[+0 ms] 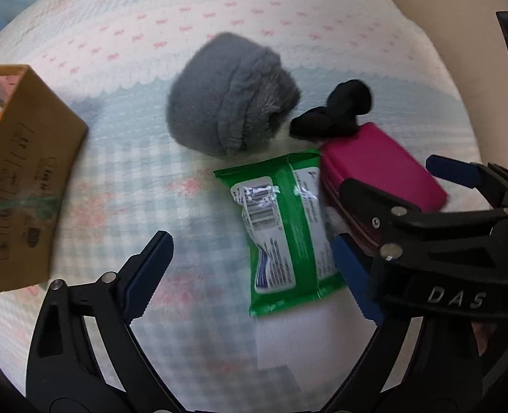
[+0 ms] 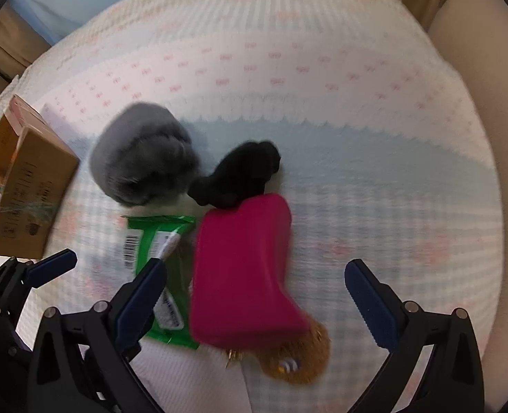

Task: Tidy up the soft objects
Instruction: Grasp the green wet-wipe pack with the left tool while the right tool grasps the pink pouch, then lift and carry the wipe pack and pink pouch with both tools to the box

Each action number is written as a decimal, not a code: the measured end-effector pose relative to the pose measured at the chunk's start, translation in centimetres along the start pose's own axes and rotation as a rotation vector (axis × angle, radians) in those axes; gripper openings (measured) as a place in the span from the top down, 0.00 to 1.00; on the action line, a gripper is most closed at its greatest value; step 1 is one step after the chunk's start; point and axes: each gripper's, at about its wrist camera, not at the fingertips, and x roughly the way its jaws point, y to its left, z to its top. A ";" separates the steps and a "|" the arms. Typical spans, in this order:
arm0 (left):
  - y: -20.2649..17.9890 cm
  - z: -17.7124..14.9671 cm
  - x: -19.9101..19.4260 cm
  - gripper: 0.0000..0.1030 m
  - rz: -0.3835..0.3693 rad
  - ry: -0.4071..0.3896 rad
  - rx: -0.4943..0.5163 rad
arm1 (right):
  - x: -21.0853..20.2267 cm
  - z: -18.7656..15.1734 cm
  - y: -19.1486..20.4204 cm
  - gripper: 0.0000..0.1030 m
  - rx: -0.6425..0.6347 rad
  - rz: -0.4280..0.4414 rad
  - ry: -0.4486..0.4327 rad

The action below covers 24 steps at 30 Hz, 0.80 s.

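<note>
Green packet — flat, long axis near-far

Fuzzy grey knitted bundle, small black fabric knot, magenta rectangular pouch, glossy green wipes packet with white label and barcode, brown cardboard box with black print, bedspread white with pink motifs, pale blue checks
</note>
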 end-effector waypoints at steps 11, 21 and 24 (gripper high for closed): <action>0.0 0.9 2.9 0.51 -0.099 0.081 -0.051 | 2.7 0.1 -0.3 0.38 0.044 0.069 0.075; 1.0 1.4 1.3 0.69 -0.084 0.058 -0.025 | 1.1 -0.7 -0.7 0.52 0.053 0.079 0.047; 1.2 1.4 -0.2 0.70 -0.085 0.036 -0.015 | -1.0 -1.4 -1.7 0.53 0.069 0.081 0.023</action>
